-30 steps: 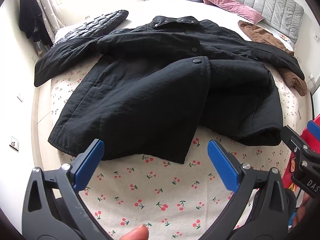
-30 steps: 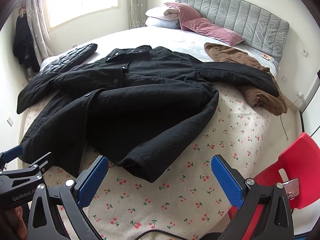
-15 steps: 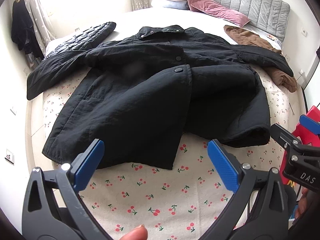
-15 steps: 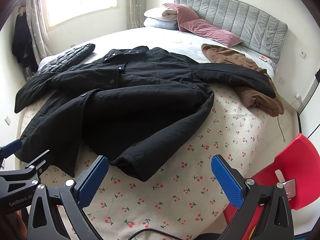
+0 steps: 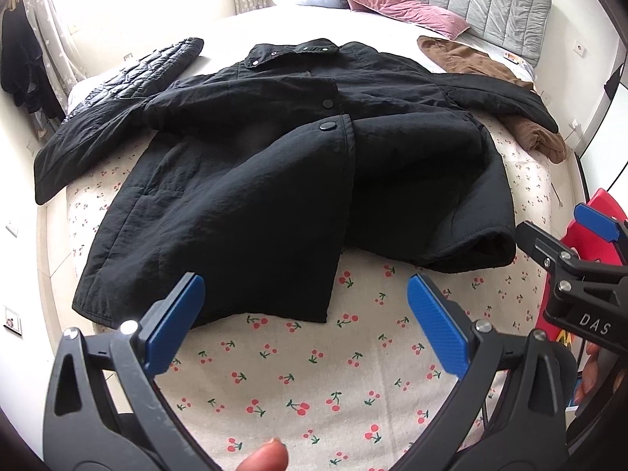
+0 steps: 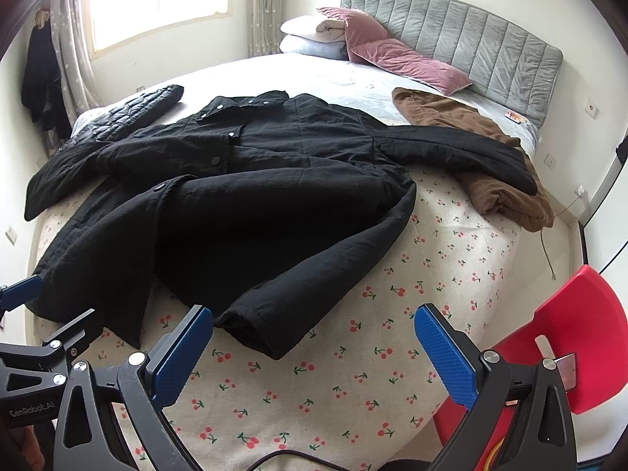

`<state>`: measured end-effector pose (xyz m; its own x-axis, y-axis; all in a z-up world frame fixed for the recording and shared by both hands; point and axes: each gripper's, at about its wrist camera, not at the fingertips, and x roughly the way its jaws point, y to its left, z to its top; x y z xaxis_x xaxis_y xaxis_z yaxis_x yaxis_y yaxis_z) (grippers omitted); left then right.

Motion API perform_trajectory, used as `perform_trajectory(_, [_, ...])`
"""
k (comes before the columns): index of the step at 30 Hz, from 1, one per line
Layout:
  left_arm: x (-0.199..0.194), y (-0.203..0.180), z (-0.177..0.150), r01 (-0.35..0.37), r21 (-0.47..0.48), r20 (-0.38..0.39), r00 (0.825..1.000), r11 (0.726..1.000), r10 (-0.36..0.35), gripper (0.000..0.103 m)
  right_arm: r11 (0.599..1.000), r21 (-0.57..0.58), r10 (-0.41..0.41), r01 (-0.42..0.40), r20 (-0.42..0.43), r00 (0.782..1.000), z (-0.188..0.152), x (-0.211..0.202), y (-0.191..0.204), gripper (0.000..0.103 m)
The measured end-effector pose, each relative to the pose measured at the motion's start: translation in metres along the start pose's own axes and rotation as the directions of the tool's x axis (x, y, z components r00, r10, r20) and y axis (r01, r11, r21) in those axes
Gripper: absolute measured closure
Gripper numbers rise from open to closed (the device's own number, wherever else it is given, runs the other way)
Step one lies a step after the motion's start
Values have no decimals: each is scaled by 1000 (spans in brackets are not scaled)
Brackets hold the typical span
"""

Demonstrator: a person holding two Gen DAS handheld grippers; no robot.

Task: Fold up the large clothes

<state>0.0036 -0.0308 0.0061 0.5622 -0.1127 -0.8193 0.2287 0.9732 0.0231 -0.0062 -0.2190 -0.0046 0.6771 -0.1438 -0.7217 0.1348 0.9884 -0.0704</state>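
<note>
A large black padded coat (image 5: 274,165) lies front up on the cherry-print bed sheet (image 5: 314,365), collar toward the headboard, both sleeves spread out. It also shows in the right wrist view (image 6: 255,204). My left gripper (image 5: 304,322) is open and empty, held above the sheet just short of the coat's hem. My right gripper (image 6: 314,353) is open and empty, near the coat's right hem corner (image 6: 255,333). Each gripper shows at the edge of the other's view.
A brown garment (image 6: 482,157) lies under the coat's right sleeve. A black quilted jacket (image 6: 133,114) lies at the far left. Pink and white pillows (image 6: 373,47) sit by the grey headboard. A red chair (image 6: 569,333) stands at the bed's right corner.
Both grippers have drawn back and lifted a little from the bed, so the coat sits farther off in both views. The coat itself has not moved.
</note>
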Motion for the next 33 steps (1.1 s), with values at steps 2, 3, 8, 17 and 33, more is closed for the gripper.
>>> perform_trajectory(2, [0,2,1,0,4,-1,1000,1000,0,0,1000,11,-3,3,-9,1000,0,3,-2,0])
perform_trajectory(3, [0,3,2,5,8,-4,1000,1000,-5,0,1000,21,2,-2,-15,1000,0,4,-4,0])
perform_trajectory(8, [-8,28,10,40,16,-3,999,999,-40,0,991,86,111,-105,-62,992,4,13,-29,0])
perform_trajectory(17, [-7,142,30,-32,-81,20,999,996,34,0,927,241,322,-288,-113,940,12,45,-69,0])
perform_trajectory(33, [100,248,6,113,-272,-182,969,956,-167,18,780,427,562,-458,-153,813,10,112,-56,7])
